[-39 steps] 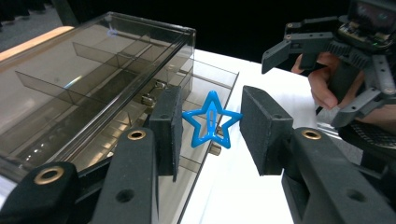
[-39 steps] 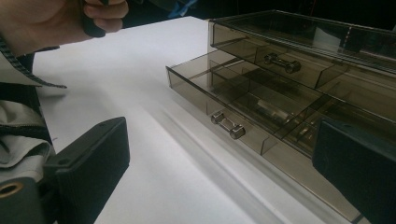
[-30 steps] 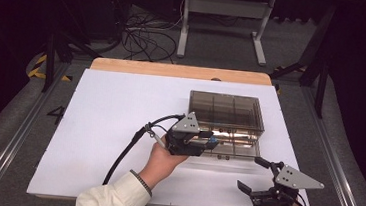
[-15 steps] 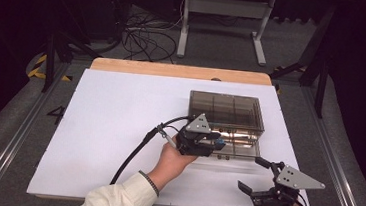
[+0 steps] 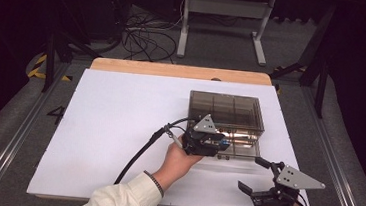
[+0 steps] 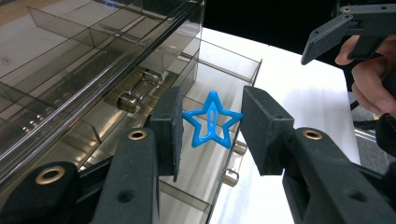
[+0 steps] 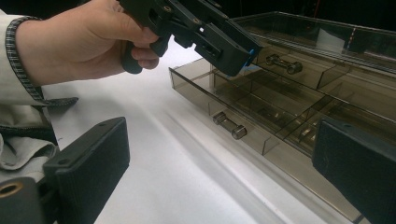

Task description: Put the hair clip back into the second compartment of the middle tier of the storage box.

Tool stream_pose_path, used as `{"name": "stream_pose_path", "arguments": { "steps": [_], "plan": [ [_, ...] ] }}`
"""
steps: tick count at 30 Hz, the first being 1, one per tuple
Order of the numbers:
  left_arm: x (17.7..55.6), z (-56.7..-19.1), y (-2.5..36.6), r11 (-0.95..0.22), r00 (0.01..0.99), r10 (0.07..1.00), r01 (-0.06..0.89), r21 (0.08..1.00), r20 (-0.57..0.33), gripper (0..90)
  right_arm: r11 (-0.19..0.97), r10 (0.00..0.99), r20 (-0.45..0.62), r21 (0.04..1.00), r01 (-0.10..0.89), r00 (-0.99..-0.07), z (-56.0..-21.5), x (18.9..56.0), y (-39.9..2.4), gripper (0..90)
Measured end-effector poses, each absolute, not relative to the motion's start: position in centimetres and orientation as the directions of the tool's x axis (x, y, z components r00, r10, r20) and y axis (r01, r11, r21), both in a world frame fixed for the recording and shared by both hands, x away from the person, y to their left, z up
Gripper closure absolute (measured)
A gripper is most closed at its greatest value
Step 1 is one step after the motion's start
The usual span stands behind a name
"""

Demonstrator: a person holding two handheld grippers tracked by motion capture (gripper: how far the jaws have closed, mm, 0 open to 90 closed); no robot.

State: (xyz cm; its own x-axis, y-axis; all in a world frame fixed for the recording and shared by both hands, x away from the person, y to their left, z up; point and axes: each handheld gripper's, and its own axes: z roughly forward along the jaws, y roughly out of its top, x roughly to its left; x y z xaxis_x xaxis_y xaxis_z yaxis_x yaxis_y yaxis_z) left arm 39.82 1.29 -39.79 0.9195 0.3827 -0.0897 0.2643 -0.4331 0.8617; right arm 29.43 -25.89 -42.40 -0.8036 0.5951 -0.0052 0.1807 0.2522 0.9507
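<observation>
Since the earlier frame I am seeing my left gripper [image 5: 217, 142] moving rightward and a little lower, from the white tabletop [image 5: 108, 126] beside the box to a spot over its pulled-out drawer [image 5: 247, 150]; my right gripper [image 5: 255, 177] is keeping its place near the front right corner.

In the left gripper view, the blue star clip [image 6: 212, 121] is sitting flat-faced toward the camera between the two black jaws, one point up, its central slot running vertically. Its left and right points are touching the pads, so the left jaws are clamped on the star clip, at the narrowest they get with it between them. It is hanging above an open compartment of the drawer, which is sticking out from the smoky transparent organizer box [image 5: 225, 111].

My right gripper's jaws are standing wide apart with nothing between them, resting low by the tabletop edge and looking toward the drawer [image 7: 261, 116] and the left gripper [image 7: 205, 32].

I am counting one star clip, one organizer box, one drawer pulled out, two grippers. In the right gripper view I am making out two small metal knobs [image 7: 229, 125] on drawer fronts.
</observation>
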Motion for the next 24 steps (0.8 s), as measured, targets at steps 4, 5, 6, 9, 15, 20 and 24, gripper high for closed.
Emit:
{"name": "stream_pose_path", "arguments": {
  "steps": [4,5,6,9,15,20,24],
  "plan": [
    [39.87,-39.86,1.30,-0.444,0.920,0.383,0.258,0.858,-0.078,60.0,0.251,0.596,-0.005,0.951,0.180,-0.803,-42.40,29.42,-25.93,4.6],
    [39.87,-39.90,1.30,-0.445,0.920,0.384,0.260,0.857,-0.080,60.0,0.251,0.595,-0.003,0.951,0.183,-0.803,-42.41,29.43,-25.94,4.6],
    [39.89,-39.92,1.31,-0.448,0.919,0.387,0.260,0.855,-0.077,60.0,0.251,0.596,-0.003,0.951,0.183,-0.803,-42.41,29.43,-25.93,4.6],
    [39.90,-39.98,1.31,-0.456,0.916,0.395,0.256,0.852,-0.064,59.8,0.251,0.596,-0.004,0.951,0.181,-0.803,-42.39,29.43,-25.91,4.6],
    [39.92,-40.30,1.16,-0.484,0.911,0.411,0.255,0.837,-0.040,59.7,0.251,0.591,0.000,0.950,0.184,-0.807,-42.43,29.46,-25.86,4.6],
    [40.10,-40.51,1.12,-0.495,0.907,0.420,0.261,0.829,-0.035,59.4,0.250,0.590,0.000,0.951,0.183,-0.807,-42.43,29.46,-25.85,4.6],
    [40.22,-40.74,1.09,-0.507,0.905,0.424,0.274,0.817,-0.040,59.4,0.250,0.589,0.002,0.951,0.184,-0.808,-42.44,29.47,-25.86,4.6]
  ]
}}
